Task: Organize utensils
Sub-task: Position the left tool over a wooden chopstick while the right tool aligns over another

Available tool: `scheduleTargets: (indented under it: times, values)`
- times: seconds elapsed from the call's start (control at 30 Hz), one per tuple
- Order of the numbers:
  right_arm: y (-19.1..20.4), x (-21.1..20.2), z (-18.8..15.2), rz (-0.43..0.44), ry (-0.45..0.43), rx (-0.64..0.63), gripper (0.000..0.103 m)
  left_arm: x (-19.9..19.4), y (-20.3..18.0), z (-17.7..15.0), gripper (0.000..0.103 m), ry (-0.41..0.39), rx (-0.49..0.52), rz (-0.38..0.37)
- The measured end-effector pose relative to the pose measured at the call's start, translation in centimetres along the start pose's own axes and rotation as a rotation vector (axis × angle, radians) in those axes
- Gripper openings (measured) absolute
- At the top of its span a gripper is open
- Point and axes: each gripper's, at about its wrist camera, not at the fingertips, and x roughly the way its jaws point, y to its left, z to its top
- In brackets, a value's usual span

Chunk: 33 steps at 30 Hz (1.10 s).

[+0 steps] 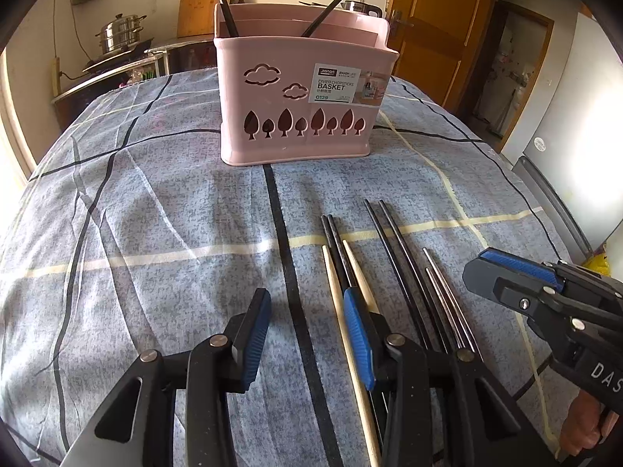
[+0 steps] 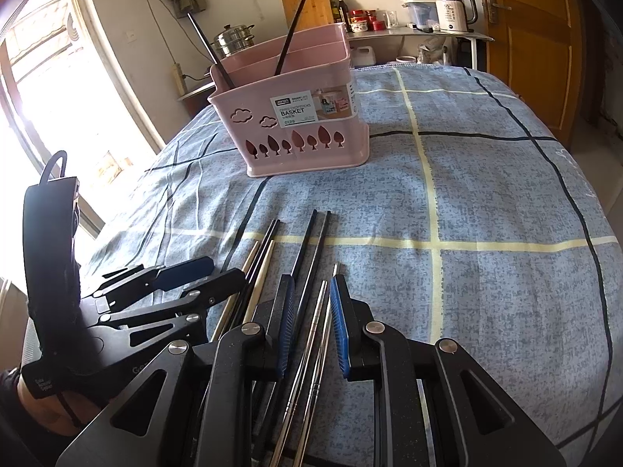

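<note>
A pink plastic basket (image 1: 300, 113) stands at the far middle of a table covered in a blue checked cloth (image 1: 155, 214), its white label reading "ENJOY LIFE", "DIVIED CHOPSTICKS BASKET" and "0129". Cloud and tree shapes are cut through its front wall. Two black chopsticks (image 1: 335, 2) lean upright inside it, one toward the left end, one nearer the middle.

On the cloth near the camera lie the loose chopsticks in a rough row: a pale wooden pair (image 1: 338, 311) and a black pair (image 1: 335, 249) on the left, a longer black pair (image 1: 393, 249) in the middle, and a shiny metal pair (image 1: 444, 295) on the right.

The left gripper (image 1: 307, 334) hovers low with its blue-padded jaws spread wide and nothing between them; its right finger sits over the wooden and black pairs. The right gripper (image 2: 311, 323) is also parted, more narrowly, its jaws straddling the metal pair (image 2: 319, 319) without closing on it. Part of a word, "DAS", shows on the right gripper's body in the left wrist view.

Against the far wall are a steel steamer pot (image 1: 118, 33), a wooden cutting board (image 2: 301, 2) and a white electric kettle (image 2: 453, 9); a brown door (image 2: 533, 35) stands at far right.
</note>
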Motion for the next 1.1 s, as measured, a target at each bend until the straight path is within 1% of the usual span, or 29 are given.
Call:
scheduleTargets:
  times: [0.13,0.27,0.37,0.5,0.57,0.63,0.77,0.87,0.93,1.03,1.1]
  values:
    - [0.3,-0.2,0.0,0.0,-0.003,-0.004,0.02,-0.4,0.2,-0.7,0.041,-0.005,0.012,0.005]
    - [0.4,-0.5,0.0,0.0,-0.008,-0.007,0.02,-0.8,0.4,-1.2,0.041,0.008,0.009,0.011]
    - [0.5,-0.6,-0.1,0.001,-0.009,-0.006,0.02,-1.0,0.1,-1.6,0.038,0.012,0.025,0.032]
    - [0.6,-0.5,-0.1,0.0,-0.007,-0.008,0.02,-0.8,0.7,-0.9,0.039,0.032,-0.03,-0.011]
    - [0.6,-0.6,-0.2,-0.001,-0.007,-0.009,0.02,-0.6,1.5,-0.1,0.04,0.036,-0.08,-0.028]
    - [0.4,-0.7,-0.2,-0.004,-0.007,-0.008,0.02,-0.2,1.7,0.6,0.04,0.039,-0.099,-0.045]
    - [0.2,-0.5,-0.2,-0.008,-0.004,-0.005,0.02,0.8,0.9,1.6,0.04,0.045,-0.068,-0.032]
    - [0.1,-0.4,-0.2,-0.01,-0.001,-0.001,0.02,1.3,-0.1,1.9,0.044,0.031,-0.018,0.005]
    - [0.0,-0.3,-0.2,-0.011,-0.001,0.0,0.02,1.5,-0.2,2.0,0.047,0.027,-0.021,0.009]
    - [-0.2,-0.3,-0.1,-0.013,-0.001,0.002,0.02,1.7,-0.5,2.1,0.047,0.018,-0.013,0.028]
    - [-0.3,-0.2,-0.1,-0.011,0.0,0.006,0.02,1.6,-0.2,2.1,0.047,0.02,-0.03,0.022]
